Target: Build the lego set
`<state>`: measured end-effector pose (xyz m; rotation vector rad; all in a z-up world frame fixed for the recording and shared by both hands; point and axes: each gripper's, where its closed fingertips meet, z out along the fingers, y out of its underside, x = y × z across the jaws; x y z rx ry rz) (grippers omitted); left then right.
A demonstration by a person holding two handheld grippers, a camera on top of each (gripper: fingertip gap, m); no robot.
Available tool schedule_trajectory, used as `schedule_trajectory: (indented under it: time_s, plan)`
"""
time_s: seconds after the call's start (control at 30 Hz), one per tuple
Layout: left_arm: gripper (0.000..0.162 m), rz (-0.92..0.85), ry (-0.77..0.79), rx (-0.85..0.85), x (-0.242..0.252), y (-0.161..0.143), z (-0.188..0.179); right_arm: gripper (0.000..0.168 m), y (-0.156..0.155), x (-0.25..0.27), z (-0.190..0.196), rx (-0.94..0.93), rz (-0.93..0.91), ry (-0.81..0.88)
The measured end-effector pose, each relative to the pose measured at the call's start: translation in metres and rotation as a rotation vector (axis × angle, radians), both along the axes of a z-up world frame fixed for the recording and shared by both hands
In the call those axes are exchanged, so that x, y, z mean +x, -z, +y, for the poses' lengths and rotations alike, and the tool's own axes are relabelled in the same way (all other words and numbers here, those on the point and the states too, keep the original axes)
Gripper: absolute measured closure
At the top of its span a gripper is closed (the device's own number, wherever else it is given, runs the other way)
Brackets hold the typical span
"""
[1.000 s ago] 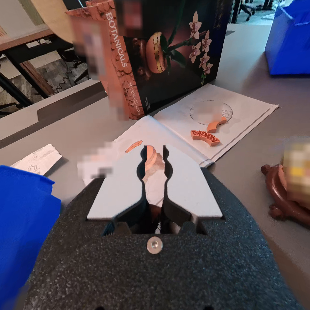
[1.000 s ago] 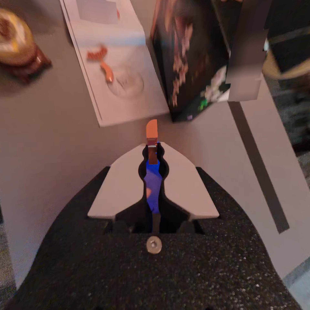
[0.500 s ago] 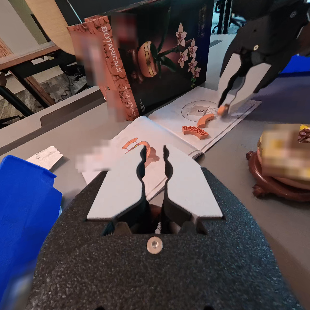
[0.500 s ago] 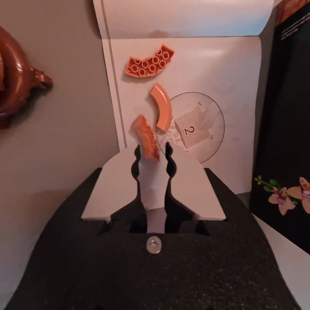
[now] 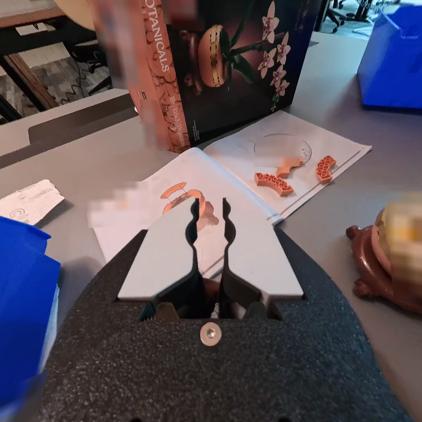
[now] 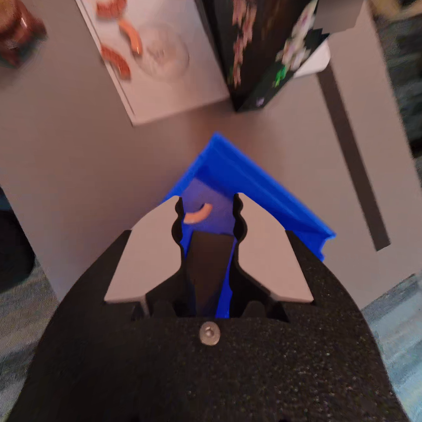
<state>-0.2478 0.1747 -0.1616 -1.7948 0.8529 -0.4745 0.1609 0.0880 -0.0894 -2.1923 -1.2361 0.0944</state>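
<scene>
My left gripper [image 5: 210, 201] is open by a narrow gap and empty, above the left page of the open instruction booklet [image 5: 239, 159]. On the right page lie a studded salmon arc [image 5: 274, 183], a smooth salmon arc [image 5: 284, 171] and a second studded arc [image 5: 325, 169]. The brown base with the part-built pot [image 5: 376, 262] stands at the right. My right gripper [image 6: 208, 197] is open wide and empty over a blue bin [image 6: 239, 173] that holds one salmon curved piece [image 6: 197, 214]. The right wrist view is blurred.
The dark set box [image 5: 228, 68] stands upright behind the booklet. A blue bin [image 5: 22, 285] is close on my left, with a white paper bag [image 5: 29, 205] beside it. Another blue bin [image 5: 392, 64] sits at the far right. The grey table [image 6: 57, 137] ends at the right wrist view's edges. About 45 centimeters separates my left fingertips from my right. From my left tips it is roughly 12 centimeters to the studded salmon arc [image 5: 274, 183]; from my right, 35 centimeters.
My right gripper let go of a salmon arc on the booklet's right page, then drew back over the blue bin and opened wider. The left gripper stayed open, shifting slightly.
</scene>
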Motion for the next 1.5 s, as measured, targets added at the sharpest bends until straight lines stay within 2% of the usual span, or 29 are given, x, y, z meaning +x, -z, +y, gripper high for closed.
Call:
schedule_trajectory:
  time_s: [0.17, 0.27, 0.37, 0.4, 0.5, 0.57, 0.6, 0.73, 0.8, 0.87, 0.93, 1.1, 1.17, 1.23, 1.3, 1.37, 1.43, 1.5]
  plan:
    - [0.143, -0.038, -0.032, -0.067, 0.015, -0.007, 0.013, 0.125, 0.084, 0.029, -0.017, -0.176, -0.04, -0.126]
    - [0.143, 0.014, -0.043, -0.083, 0.024, -0.006, 0.019, 0.125, 0.112, 0.034, -0.017, -0.214, -0.04, -0.21]
    - [0.143, 0.077, -0.046, -0.091, 0.033, -0.005, 0.023, 0.124, 0.121, 0.031, -0.008, -0.249, 0.037, -0.188]
    - [0.143, 0.092, -0.045, -0.092, 0.036, -0.004, 0.024, 0.125, 0.123, 0.034, -0.001, -0.249, 0.042, -0.135]
    - [0.143, 0.125, -0.048, -0.095, 0.044, -0.003, 0.025, 0.132, 0.124, 0.04, 0.012, -0.373, 0.15, 0.201]
    - [0.143, 0.143, -0.053, -0.094, 0.047, -0.001, 0.025, 0.13, 0.116, 0.026, 0.005, -0.468, 0.296, 0.271]
    - [0.143, 0.149, -0.053, -0.095, 0.048, 0.0, 0.024, 0.131, 0.119, 0.028, 0.005, -0.454, 0.279, 0.303]
    - [0.143, 0.153, -0.056, -0.092, 0.049, 0.003, 0.025, 0.113, 0.142, 0.028, 0.0, -0.434, 0.127, 0.313]
    - [0.143, 0.152, -0.055, -0.081, 0.048, 0.001, 0.024, 0.119, 0.146, 0.029, 0.007, -0.379, 0.062, 0.327]
    - [0.143, 0.153, -0.054, -0.06, 0.045, -0.002, 0.022, 0.137, 0.146, 0.028, 0.009, -0.362, 0.011, 0.305]
    - [0.143, 0.152, -0.052, -0.03, 0.04, -0.007, 0.018, 0.137, 0.148, 0.028, 0.009, -0.362, -0.007, 0.277]
    - [0.142, 0.167, -0.027, 0.044, 0.029, -0.013, 0.004, 0.138, 0.131, 0.039, 0.01, -0.335, -0.023, 0.311]
    - [0.142, 0.195, -0.008, 0.073, 0.023, -0.011, -0.004, 0.138, 0.103, 0.043, 0.013, -0.286, -0.02, 0.373]
    - [0.141, 0.212, 0.009, 0.093, 0.016, -0.008, -0.01, 0.139, 0.061, 0.038, 0.017, -0.188, -0.007, 0.419]
    - [0.141, 0.213, 0.03, 0.101, 0.011, -0.002, -0.015, 0.139, 0.017, 0.01, 0.017, -0.084, 0.036, 0.406]
    - [0.141, 0.201, 0.059, 0.088, 0.008, 0.005, -0.021, 0.139, -0.012, -0.036, 0.013, -0.008, 0.075, 0.333]
    - [0.141, 0.208, 0.083, 0.08, 0.006, 0.013, -0.024, 0.139, -0.019, -0.094, 0.006, 0.012, 0.122, 0.228]
    - [0.141, 0.258, 0.108, 0.083, 0.004, 0.021, -0.025, 0.139, -0.012, -0.149, 0.004, 0.034, 0.169, 0.133]
